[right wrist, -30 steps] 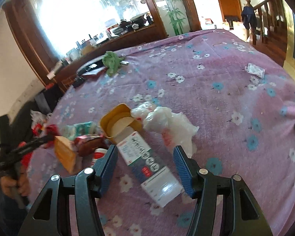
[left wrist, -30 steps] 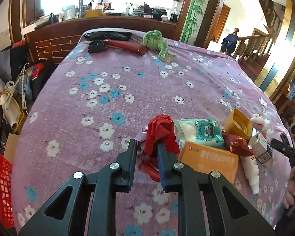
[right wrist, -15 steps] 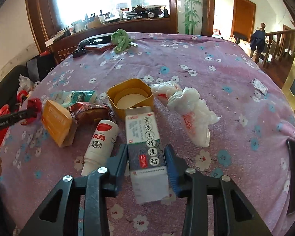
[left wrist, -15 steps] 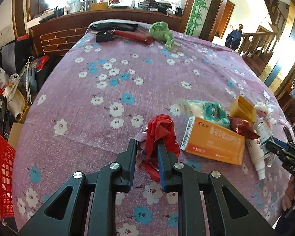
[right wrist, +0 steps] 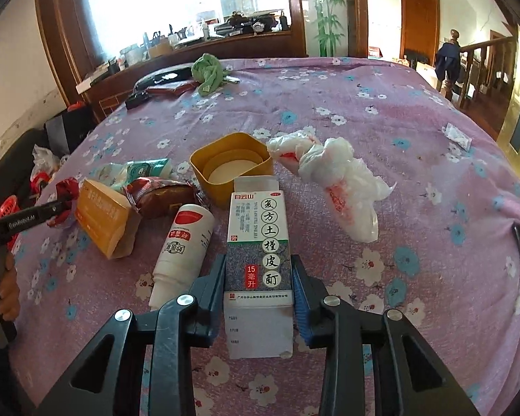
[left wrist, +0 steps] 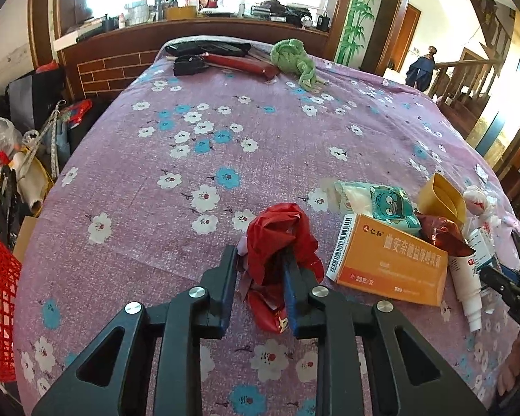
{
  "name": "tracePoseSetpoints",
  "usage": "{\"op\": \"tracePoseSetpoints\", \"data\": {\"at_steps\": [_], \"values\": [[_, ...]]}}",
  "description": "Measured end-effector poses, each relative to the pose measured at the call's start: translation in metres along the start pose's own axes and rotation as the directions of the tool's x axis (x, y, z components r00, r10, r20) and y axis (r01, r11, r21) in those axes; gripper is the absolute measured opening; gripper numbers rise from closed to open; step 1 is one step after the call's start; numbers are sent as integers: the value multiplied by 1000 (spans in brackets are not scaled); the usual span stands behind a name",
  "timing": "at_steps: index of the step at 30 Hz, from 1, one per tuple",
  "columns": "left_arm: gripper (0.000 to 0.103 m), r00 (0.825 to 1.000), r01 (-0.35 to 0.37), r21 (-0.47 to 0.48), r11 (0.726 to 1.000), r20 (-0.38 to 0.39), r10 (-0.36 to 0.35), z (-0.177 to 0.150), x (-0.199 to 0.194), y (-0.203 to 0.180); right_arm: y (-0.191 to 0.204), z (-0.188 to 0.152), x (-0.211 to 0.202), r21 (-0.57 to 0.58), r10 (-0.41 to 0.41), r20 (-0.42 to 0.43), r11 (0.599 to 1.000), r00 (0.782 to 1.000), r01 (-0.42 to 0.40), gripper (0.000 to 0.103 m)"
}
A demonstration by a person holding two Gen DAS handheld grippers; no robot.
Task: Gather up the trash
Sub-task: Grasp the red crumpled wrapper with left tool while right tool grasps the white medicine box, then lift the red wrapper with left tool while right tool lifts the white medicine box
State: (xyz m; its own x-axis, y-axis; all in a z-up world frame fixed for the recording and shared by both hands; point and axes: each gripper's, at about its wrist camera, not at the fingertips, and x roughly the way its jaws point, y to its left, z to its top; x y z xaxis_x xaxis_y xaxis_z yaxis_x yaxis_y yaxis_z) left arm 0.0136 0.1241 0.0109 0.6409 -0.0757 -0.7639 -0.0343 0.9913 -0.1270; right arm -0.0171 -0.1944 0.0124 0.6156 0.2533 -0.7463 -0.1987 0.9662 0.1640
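Crumpled red plastic wrapper [left wrist: 277,239] is sitting pinched in nearly-shut left gripper [left wrist: 258,277] w/ right gripper [right wrist: 258,291] clamping tall grey-white medicine carton [right wrist: 258,267] on floral purple tablecloth [right wrist: 381,121], risking thin film slipping free.

The left tool [left wrist: 260,270] points downward at a slant, and its two fingers are closed tight on a red crumpled wrapper [left wrist: 279,235]. The right tool [right wrist: 258,284] also points downward at a slant, with both pads pressed on the sides of a medicine box [right wrist: 258,263]. A hand [right wrist: 7,287] grips the left tool's handle.
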Motion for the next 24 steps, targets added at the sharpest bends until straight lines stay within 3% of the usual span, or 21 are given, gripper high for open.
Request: {"op": "tracePoseSetpoints", "data": {"at_steps": [8,13,24], "values": [[19,997,16,-15,1000,75,-15,-21,-32,-7,5,-10,-26,51,4,102,999,995,-9,37],[19,994,23,-9,1000,112,-22,-40,-51,-14,13,-19,-42,87,43,181,994,982,-60,37],[19,984,36,35,999,172,-42,-65,-69,-34,23,-27,-43,99,93,218,988,971,-117,37]]}}
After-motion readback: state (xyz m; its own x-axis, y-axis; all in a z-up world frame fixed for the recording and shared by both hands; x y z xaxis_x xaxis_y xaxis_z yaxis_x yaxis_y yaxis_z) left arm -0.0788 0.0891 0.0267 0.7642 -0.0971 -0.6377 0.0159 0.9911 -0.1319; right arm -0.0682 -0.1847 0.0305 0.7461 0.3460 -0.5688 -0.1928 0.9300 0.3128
